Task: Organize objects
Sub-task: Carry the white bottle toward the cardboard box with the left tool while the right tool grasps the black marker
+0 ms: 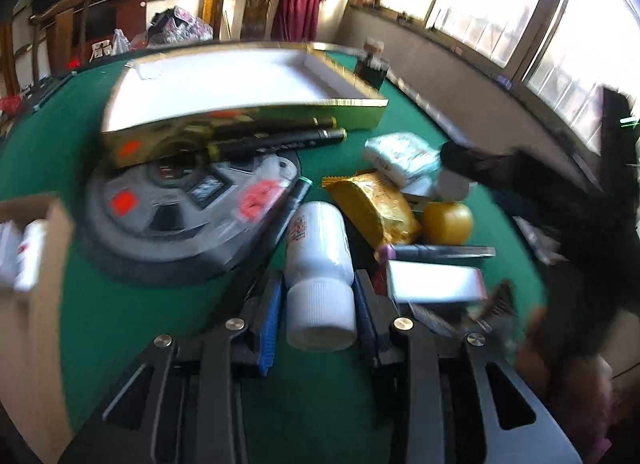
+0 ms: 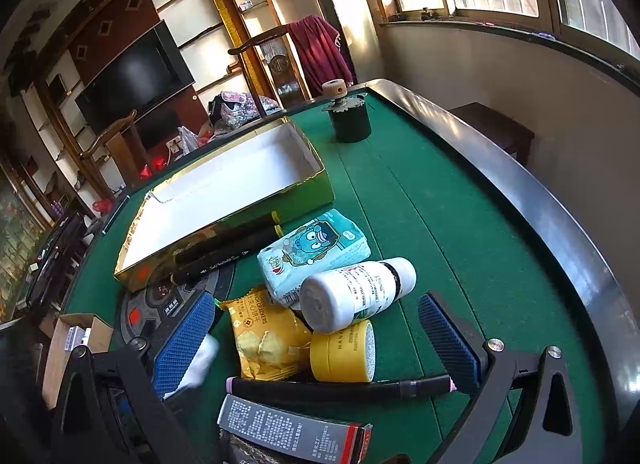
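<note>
In the left wrist view my left gripper is shut on the cap of a white bottle with red print, which lies on the green table. A gold box with a white inside stands behind it. In the right wrist view my right gripper stands wide open over a pile: a second white bottle, a tissue pack, a yellow cracker packet, a yellow tin and a black pen. Nothing touches its pads.
Two black markers lie against the gold box. A round grey panel sits in the table's middle. A cardboard box stands at the left, a dark jar at the back, a grey carton in front. The raised table rim runs along the right.
</note>
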The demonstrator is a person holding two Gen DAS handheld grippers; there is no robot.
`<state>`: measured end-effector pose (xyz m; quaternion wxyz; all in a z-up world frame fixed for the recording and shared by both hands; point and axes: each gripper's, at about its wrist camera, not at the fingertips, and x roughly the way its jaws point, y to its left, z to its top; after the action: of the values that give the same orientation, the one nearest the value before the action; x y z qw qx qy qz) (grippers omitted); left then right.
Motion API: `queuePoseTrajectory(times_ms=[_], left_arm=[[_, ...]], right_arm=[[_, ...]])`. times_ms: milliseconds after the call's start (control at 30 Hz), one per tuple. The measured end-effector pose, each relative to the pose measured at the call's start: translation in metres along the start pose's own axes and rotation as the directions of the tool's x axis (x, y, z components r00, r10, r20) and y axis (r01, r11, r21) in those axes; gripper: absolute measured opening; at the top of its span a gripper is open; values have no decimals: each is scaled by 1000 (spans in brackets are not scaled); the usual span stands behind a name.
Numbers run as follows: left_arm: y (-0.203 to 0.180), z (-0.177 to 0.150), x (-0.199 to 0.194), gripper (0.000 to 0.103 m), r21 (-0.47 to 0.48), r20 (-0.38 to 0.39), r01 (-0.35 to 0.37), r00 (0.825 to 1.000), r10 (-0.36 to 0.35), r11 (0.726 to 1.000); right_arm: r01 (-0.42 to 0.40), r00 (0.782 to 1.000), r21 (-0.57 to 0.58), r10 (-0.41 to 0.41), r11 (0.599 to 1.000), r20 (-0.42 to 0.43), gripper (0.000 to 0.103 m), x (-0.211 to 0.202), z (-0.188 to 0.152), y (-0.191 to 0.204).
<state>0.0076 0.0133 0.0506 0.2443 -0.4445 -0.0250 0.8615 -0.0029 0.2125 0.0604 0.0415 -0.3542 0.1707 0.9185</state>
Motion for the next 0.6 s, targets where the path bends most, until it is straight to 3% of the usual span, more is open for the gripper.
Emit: queuePoseTrajectory(times_ms=[233, 333, 400, 533, 600], left_arm=[[63, -44, -121, 33, -112, 176, 9, 984, 11, 994], [88, -60, -151, 33, -149, 218, -34, 974, 66, 988], [107, -69, -165, 33, -184, 226, -42, 970, 83, 982], [141, -86, -179, 33, -257, 243, -24, 966, 88, 966], [149, -91, -181, 27, -274, 252, -14, 964, 85, 962]], right_arm=[[-1, 1000, -56, 2, 998, 14, 103, -1, -6, 13], [58, 994, -103, -48, 993, 94, 103, -20, -6, 30], [0, 995, -105, 11, 994, 103, 103, -35, -5, 43], [-175, 984, -151, 165, 973, -73, 103, -26, -11, 89], [-180, 972, -195, 145, 964, -183, 102, -4, -19, 115]])
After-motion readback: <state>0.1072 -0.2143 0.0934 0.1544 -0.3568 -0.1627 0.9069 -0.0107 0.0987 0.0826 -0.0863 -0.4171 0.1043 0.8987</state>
